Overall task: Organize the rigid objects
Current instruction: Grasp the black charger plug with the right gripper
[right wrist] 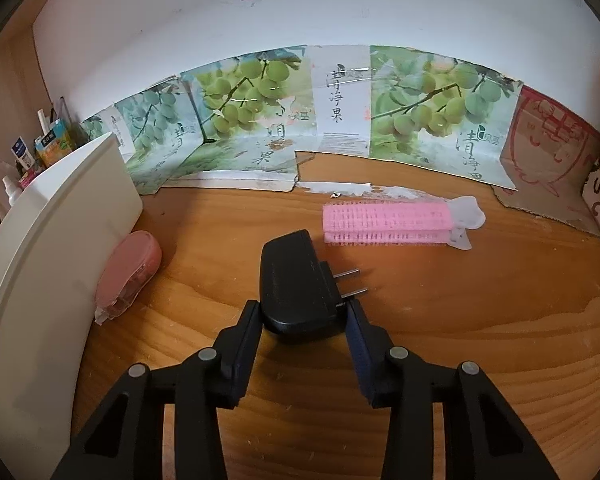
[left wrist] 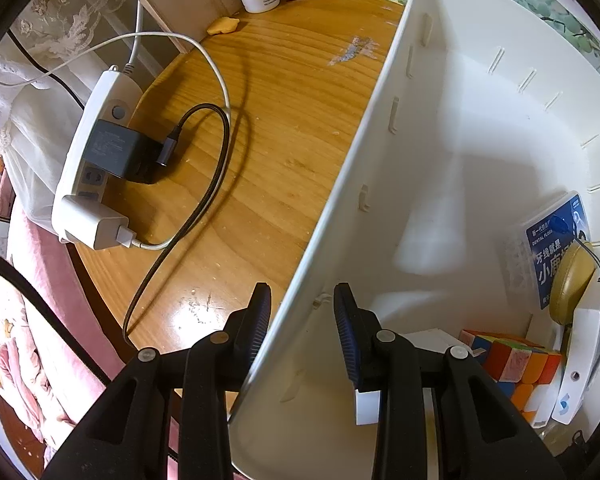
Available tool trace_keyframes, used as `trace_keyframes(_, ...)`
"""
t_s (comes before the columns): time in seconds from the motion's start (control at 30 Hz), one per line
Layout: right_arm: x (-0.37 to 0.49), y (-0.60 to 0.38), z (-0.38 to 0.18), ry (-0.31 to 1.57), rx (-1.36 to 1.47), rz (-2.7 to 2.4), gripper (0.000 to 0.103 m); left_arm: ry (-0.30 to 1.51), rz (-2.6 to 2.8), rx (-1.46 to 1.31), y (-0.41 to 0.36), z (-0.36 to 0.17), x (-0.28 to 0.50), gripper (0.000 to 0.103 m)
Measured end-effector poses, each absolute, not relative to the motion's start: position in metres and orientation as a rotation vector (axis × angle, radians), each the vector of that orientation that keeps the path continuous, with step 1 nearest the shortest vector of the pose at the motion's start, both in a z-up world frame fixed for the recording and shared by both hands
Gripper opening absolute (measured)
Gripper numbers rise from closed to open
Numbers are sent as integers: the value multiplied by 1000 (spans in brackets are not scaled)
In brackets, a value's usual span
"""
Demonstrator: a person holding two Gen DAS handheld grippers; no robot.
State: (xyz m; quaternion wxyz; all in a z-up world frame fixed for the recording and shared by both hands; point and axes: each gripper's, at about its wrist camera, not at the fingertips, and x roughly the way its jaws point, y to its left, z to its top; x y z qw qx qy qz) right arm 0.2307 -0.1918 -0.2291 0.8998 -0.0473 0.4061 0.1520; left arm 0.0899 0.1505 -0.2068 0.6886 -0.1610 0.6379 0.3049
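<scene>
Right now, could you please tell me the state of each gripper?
Left gripper: closed on the white bin's wall.
Right gripper: closed on the black plug adapter.

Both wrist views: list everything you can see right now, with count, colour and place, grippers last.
storage bin: one, white, on the wooden desk
Rubik's cube: one, multicoloured, inside bin
dental floss box: one, blue label, inside bin
power strip: one, white, desk's left edge, black and white chargers plugged in
black plug adapter: one, desk centre, prongs pointing right
hair roller: one, pink, behind the adapter
correction tape: one, pink, beside bin
left gripper: black, straddling the bin wall
right gripper: black, pads against the adapter
</scene>
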Motion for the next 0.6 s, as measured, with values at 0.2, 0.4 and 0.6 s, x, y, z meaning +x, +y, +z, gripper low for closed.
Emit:
trace_keyframes(0.2, 227, -194, -224, 849, -93, 341, 42, 1430, 691, -343, 150, -208, 91, 30)
trace_keyframes(0.4, 218, -197, -212, 826, -66, 371, 42, 1422, 685, -345, 152, -207, 88, 30)
trace_keyframes(0.6, 206, -196, -200, 813, -52, 403, 41, 1403, 666, -351, 151, -205, 84, 29)
